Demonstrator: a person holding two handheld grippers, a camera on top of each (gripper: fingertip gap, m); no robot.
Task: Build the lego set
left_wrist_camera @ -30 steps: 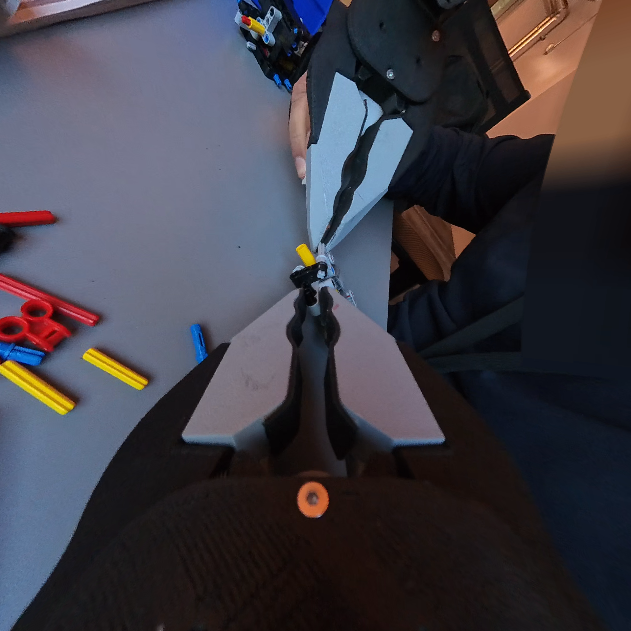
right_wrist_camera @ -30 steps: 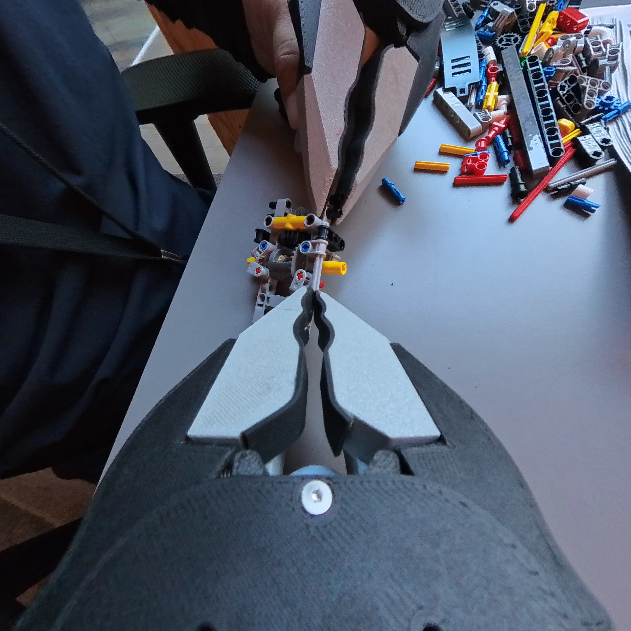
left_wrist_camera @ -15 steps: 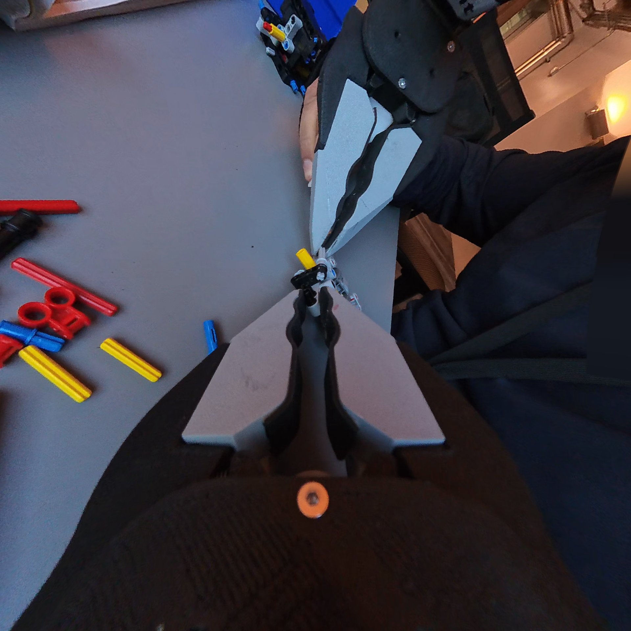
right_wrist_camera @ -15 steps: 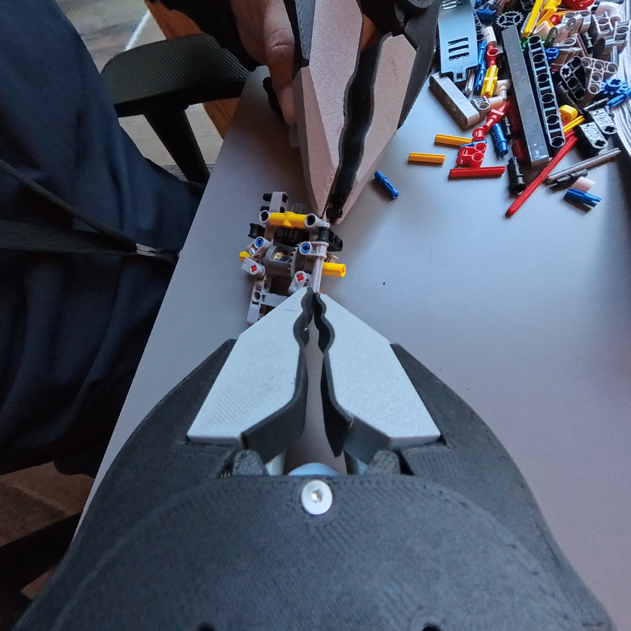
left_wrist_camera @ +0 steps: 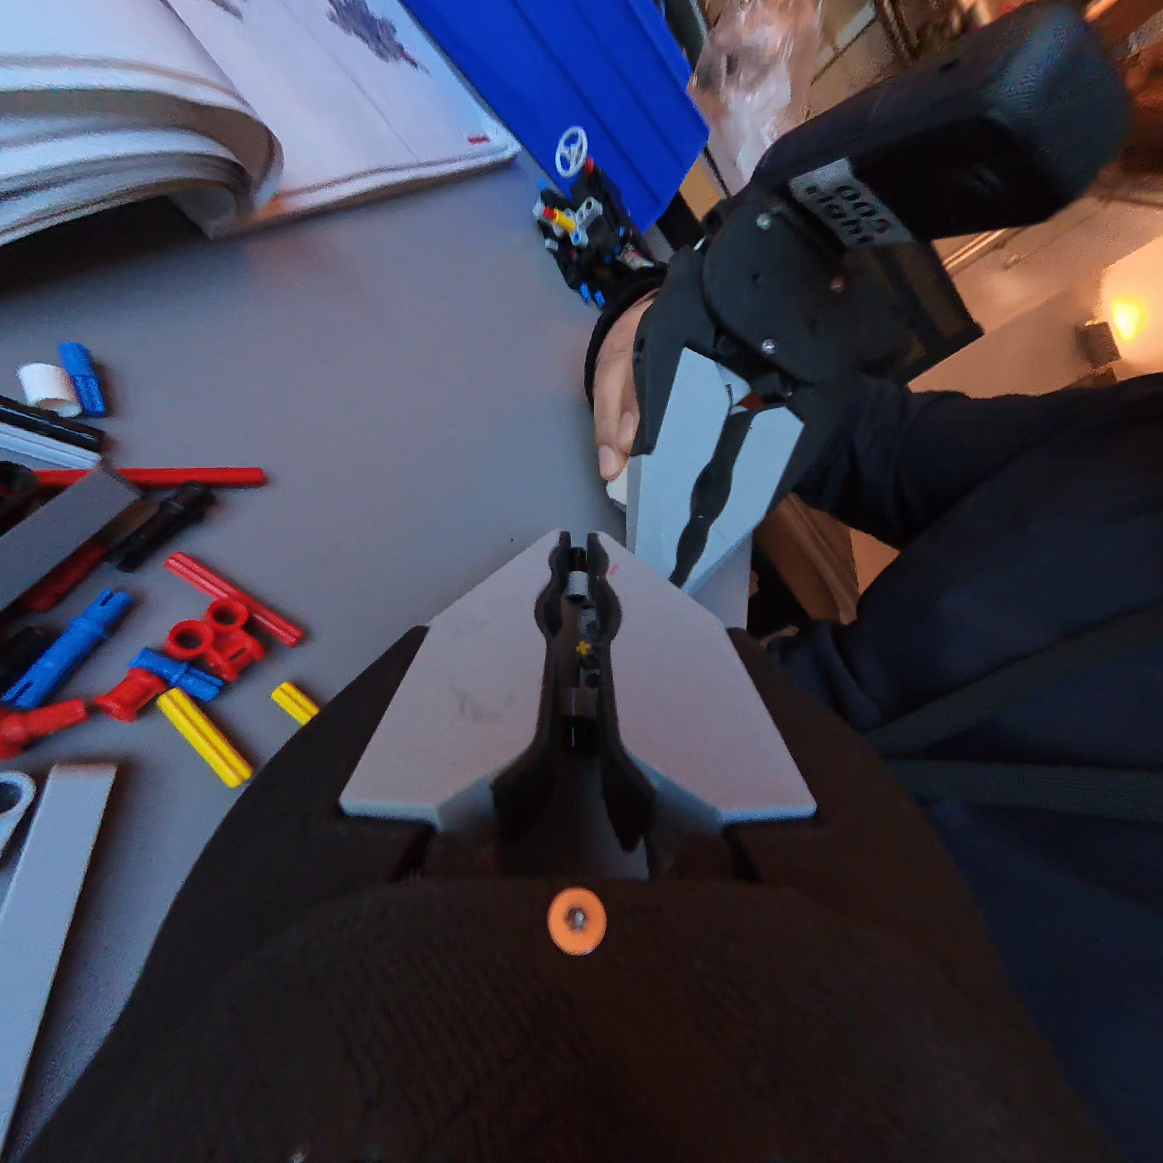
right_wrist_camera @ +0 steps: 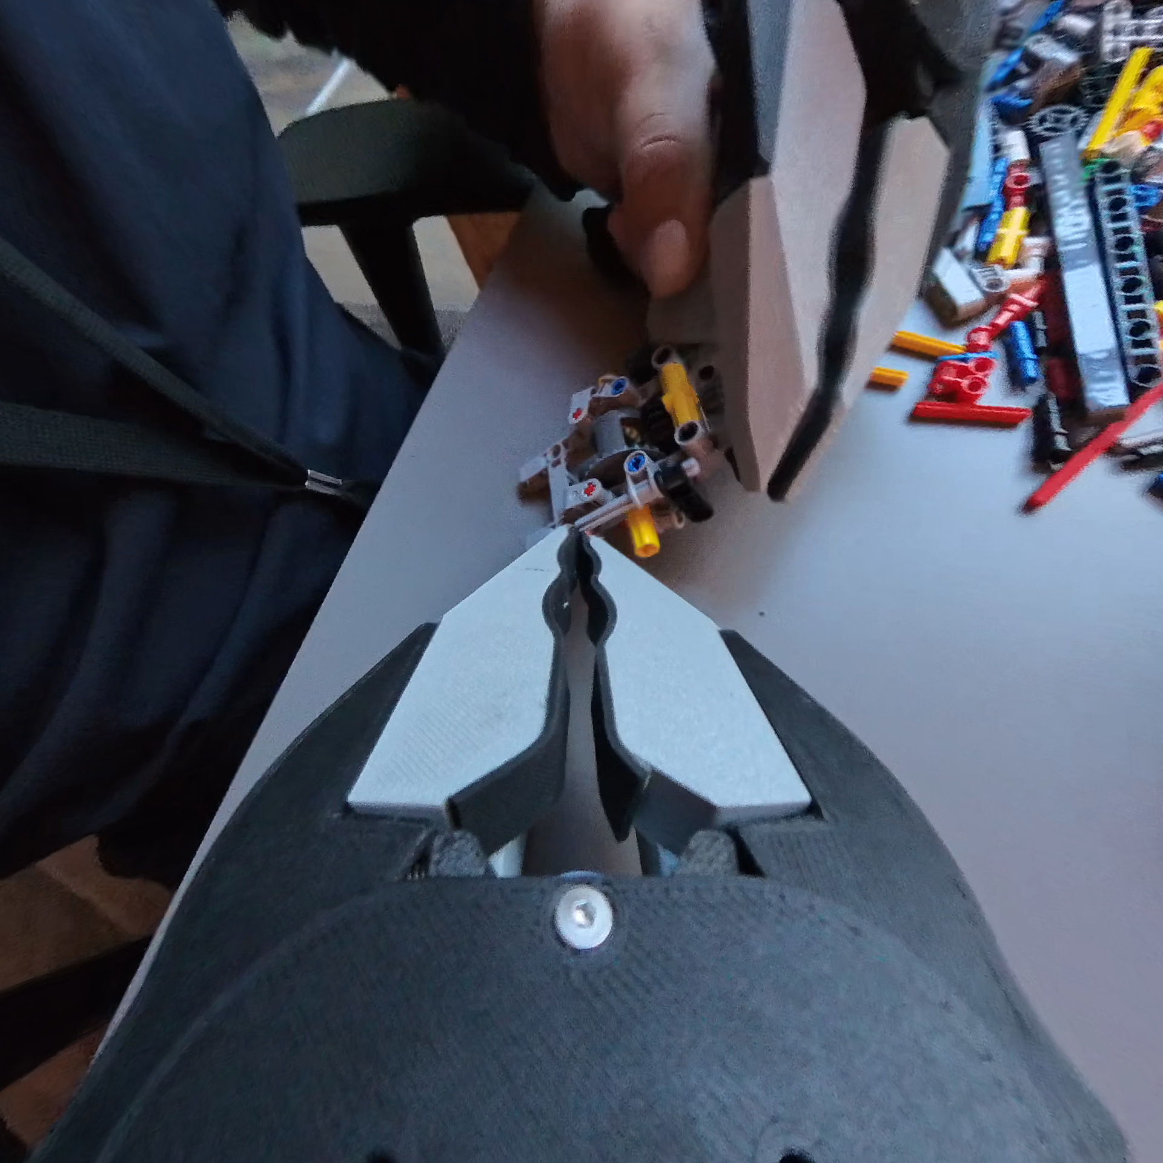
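Brick assembly [right_wrist_camera: 629,440] of grey, black and yellow studless parts sits at the grey desk's [right_wrist_camera: 881,692] edge. From the left wrist view, my left gripper [left_wrist_camera: 578,554] pinches a small grey-and-black piece; smooth matte desk, open booklet [left_wrist_camera: 252,126], scattered ribbed axles (red, yellow). From the right, my right gripper [right_wrist_camera: 578,541] is pressed together on a thin grey axle [right_wrist_camera: 613,510] of that assembly.

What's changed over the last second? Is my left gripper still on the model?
The left gripper seems to have come off the black end piece it pinched before. Its tip now sits just beside the model, and I can't tell if it holds anything. The model has turned, so its grey axle now slants right. The right gripper stays shut on the axle's end. The loose parts haven't moved.
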